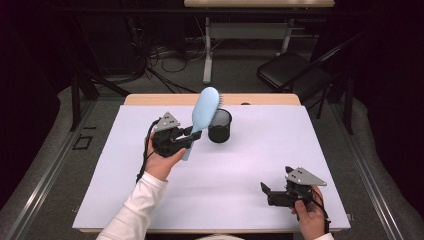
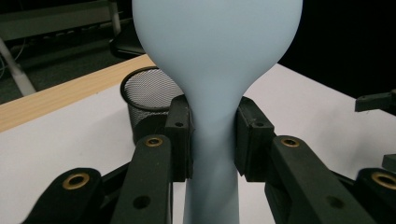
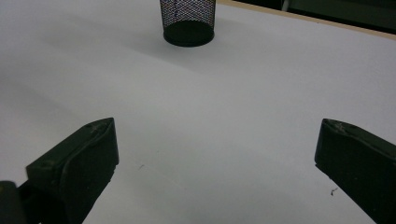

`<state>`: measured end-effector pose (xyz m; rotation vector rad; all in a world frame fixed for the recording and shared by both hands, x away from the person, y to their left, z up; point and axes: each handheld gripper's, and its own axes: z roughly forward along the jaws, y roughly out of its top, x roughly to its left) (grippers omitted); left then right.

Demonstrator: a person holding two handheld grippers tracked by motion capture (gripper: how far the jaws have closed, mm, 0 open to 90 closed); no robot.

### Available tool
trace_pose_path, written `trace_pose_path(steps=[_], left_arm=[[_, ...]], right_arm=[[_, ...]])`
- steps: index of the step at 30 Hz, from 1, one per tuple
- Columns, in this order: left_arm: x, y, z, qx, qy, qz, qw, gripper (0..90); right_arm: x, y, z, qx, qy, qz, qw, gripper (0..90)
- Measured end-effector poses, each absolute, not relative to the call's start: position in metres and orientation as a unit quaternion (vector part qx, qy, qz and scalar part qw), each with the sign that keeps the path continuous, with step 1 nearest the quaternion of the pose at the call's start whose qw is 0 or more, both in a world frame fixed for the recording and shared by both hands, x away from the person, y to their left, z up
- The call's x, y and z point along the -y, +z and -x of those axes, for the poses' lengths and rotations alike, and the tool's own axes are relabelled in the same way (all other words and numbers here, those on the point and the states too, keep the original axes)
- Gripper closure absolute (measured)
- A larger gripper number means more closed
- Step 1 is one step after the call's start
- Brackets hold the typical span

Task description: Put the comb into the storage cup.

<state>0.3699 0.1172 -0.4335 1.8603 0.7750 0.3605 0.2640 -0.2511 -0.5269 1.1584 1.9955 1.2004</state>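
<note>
White table sheet: one hairbrush, one mesh cup
Left gripper clamps the single blue hairbrush by its neck, raised beside the black mesh cup; right gripper rests wide apart, empty

Blue hairbrush in gripper

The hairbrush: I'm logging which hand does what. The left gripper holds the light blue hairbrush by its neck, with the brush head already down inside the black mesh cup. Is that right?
Not quite. The left gripper does clamp the light blue hairbrush by its neck, but the head is raised in the air beside the black mesh cup, not inside it, as the high view shows.
</note>
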Motion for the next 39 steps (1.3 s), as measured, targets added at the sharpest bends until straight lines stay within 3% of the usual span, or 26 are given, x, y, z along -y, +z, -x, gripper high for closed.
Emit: trace_pose_path(steps=[30, 39], left_arm=[[-0.104, -0.459, -0.36, -0.307, 0.161, -0.764, 0.545, 70.2], [-0.105, -0.464, -0.357, -0.31, 0.165, -0.758, 0.549, 70.2]], right_arm=[[0.252, -0.524, -0.264, -0.724, 0.461, -0.437, 0.267, 0.3], [0.252, -0.523, -0.268, -0.723, 0.458, -0.456, 0.244, 0.4]])
